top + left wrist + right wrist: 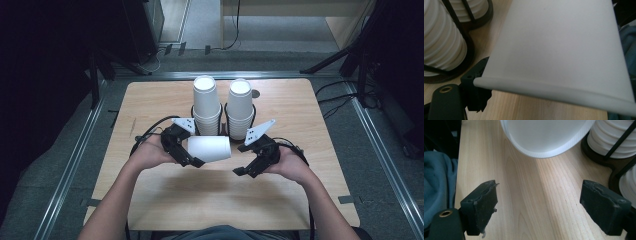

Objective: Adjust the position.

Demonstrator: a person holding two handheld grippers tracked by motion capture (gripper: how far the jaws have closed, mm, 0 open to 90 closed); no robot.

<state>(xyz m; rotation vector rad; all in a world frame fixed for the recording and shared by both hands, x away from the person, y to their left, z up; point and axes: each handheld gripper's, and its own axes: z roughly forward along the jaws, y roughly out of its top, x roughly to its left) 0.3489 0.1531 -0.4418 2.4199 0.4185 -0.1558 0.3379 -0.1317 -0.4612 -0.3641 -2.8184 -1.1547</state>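
a: left side first. status?

b: left hand (150, 150) in from the near edge of the bench (165, 200), wrapped round the left gripper (192, 159). jaws clamped on a single white paper cup (210, 148), held on its side above the bench, just left of centre. rolled rim toward the gripper, closed base toward the right gripper.

a: confirmed from the left gripper view?

b: yes. cup wall (559, 47) across most of the frame, rim low in the frame, one black jaw visible under the rim at lower left. second jaw hidden behind the cup.

a: centre of the bench?

b: two stacks of white cups, mouths down, upright in a dark wire holder (223, 111) toward the far edge. left stack (206, 105) and right stack (240, 109) side by side, close but apart. held cup just in front of the holder; touching or not, cannot tell.

a: right side?

b: right hand (292, 165) round the right gripper (248, 159), near the held cup's base, not touching it. jaws spread wide, nothing between them.

a: right gripper view?

b: both black pads wide apart over bare wood grain, left pad (480, 206) and right pad (605, 206). cup base (546, 135) at the top of the frame, beyond the pads. holder base and ribbed cup stacks at the right edge. blue-grey cloth (436, 185) at far left, off the bench edge.
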